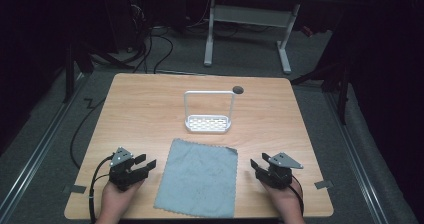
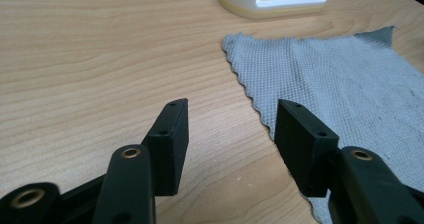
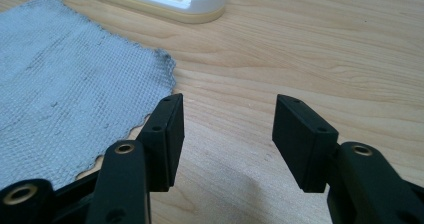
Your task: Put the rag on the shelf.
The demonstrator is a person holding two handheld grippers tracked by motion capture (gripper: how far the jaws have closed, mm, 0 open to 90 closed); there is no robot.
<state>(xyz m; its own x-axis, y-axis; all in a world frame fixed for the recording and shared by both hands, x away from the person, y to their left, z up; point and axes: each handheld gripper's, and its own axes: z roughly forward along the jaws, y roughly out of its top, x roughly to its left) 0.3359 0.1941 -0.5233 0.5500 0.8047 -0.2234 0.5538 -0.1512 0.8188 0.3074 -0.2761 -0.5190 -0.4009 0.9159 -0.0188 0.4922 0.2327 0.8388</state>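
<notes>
High view: grey cloth (image 1: 197, 179) flat between left claw (image 1: 147, 165) and right claw (image 1: 256, 165), both released

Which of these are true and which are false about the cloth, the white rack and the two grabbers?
1. The grey cloth lies flat between the two hand-held grippers. True.
2. The left hand-held gripper is squeezing the cloth. False: it is open and holds nothing.
3. The white rack stands on the cloth. False: it stands on the bare table beyond it.
4. The right hand-held gripper is open. True.
</notes>
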